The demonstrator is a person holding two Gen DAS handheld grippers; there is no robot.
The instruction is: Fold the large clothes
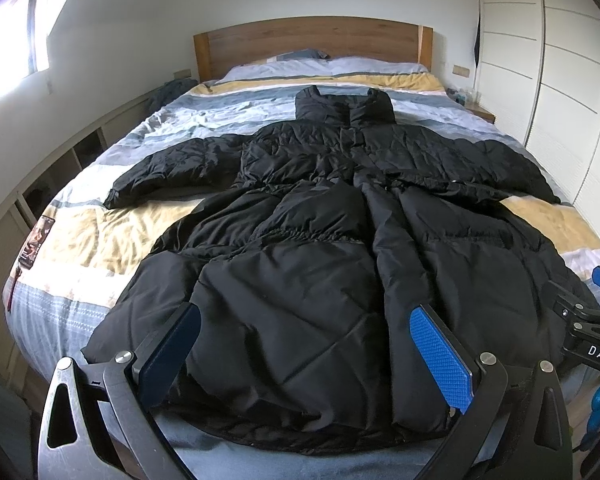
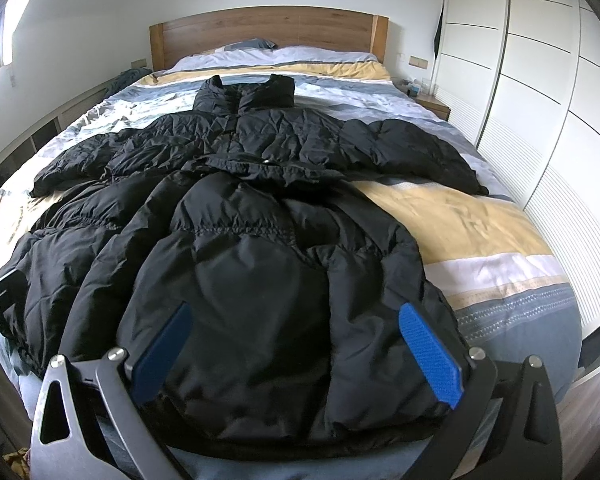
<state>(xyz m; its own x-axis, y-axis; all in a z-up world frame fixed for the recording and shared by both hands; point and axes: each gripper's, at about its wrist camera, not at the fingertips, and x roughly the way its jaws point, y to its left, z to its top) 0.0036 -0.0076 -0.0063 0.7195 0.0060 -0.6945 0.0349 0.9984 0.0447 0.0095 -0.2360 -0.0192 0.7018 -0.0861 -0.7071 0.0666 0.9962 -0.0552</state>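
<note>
A long black puffer coat (image 1: 300, 248) lies flat on the bed, collar toward the headboard, both sleeves spread out sideways, hem at the near edge. It fills the right wrist view (image 2: 236, 264) too. My left gripper (image 1: 304, 316) is open and empty, hovering over the left half of the hem. My right gripper (image 2: 296, 312) is open and empty over the right half of the hem. The right gripper's body shows at the right edge of the left wrist view (image 1: 588, 332).
The bed has a striped blue, white and yellow cover (image 1: 100, 240) and a wooden headboard (image 1: 312, 40). White wardrobe doors (image 2: 540, 100) stand along the right side. Low shelves (image 1: 60, 168) run along the left wall. A nightstand (image 2: 432, 100) sits at the far right.
</note>
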